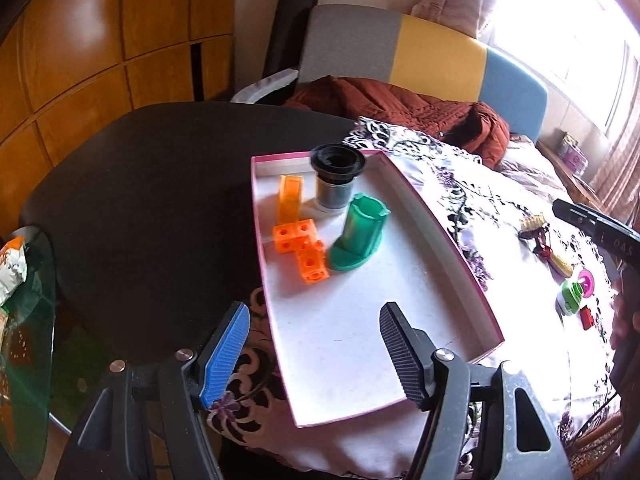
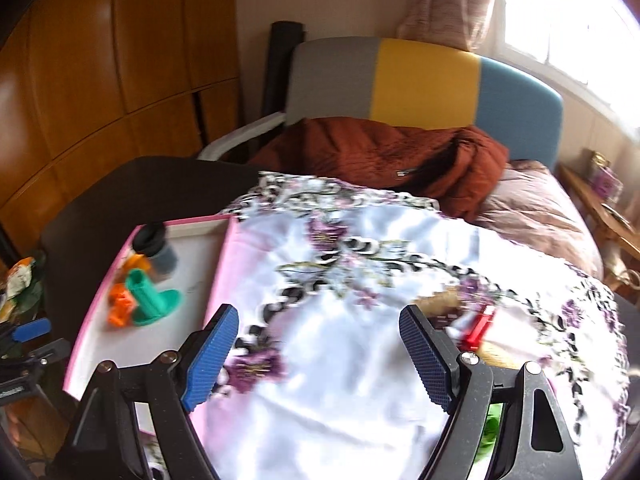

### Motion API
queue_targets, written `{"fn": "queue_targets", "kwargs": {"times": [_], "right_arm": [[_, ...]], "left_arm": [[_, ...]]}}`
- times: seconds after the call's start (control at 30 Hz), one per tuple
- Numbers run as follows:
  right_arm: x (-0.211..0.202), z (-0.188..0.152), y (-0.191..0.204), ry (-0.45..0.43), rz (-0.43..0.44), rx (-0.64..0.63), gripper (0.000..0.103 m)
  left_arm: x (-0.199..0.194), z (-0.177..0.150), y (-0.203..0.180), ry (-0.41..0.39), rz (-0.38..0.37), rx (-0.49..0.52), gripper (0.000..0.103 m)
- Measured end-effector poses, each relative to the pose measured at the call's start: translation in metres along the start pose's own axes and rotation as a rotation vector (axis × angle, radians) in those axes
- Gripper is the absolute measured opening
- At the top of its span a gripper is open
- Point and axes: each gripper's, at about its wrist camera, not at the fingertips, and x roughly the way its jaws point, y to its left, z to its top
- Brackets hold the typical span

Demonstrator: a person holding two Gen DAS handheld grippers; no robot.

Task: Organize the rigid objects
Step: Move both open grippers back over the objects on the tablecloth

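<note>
Blocks, stand, cylinder in tray; tray on cloth.

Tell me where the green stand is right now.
In the left wrist view the green stand stands upright inside the pink-edged tray, in its far half, right of the orange blocks and just in front of the black-capped cylinder.

Two hand-held grippers, black frames with ribbed pads

The left gripper has black angular arms with triangular cut-outs and silver round screw heads at the pivots; its left finger wears a blue ribbed pad, its right a black ribbed one. The right gripper has the same black frame and silver screws, with blue textured pads, the right one darker navy.
</note>
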Motion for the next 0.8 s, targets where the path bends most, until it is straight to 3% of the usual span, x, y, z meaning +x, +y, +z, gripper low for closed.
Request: {"fn": "queue_targets", "kwargs": {"times": [0.33, 0.47, 0.5, 0.6, 0.8], "right_arm": [[-0.01, -0.01, -0.12, -0.049, -0.259, 0.164, 0.085], [-0.011, -0.037, -0.172, -0.058, -0.37, 0.35, 0.085], [-0.01, -0.04, -0.185, -0.022, -0.384, 0.404, 0.085], [-0.019, -0.044, -0.211, -0.055, -0.377, 0.534, 0.088], [-0.022, -0.052, -0.228, -0.038, -0.364, 0.643, 0.09]], "left_arm": [[0.003, 0.011, -0.039, 0.003, -0.046, 0.086, 0.068], [0.007, 0.017, -0.061, 0.011, -0.065, 0.113, 0.068], [0.009, 0.018, -0.066, 0.018, -0.073, 0.121, 0.068], [0.016, 0.023, -0.087, 0.042, -0.114, 0.146, 0.068], [0.031, 0.03, -0.137, 0.067, -0.186, 0.237, 0.068]]}}
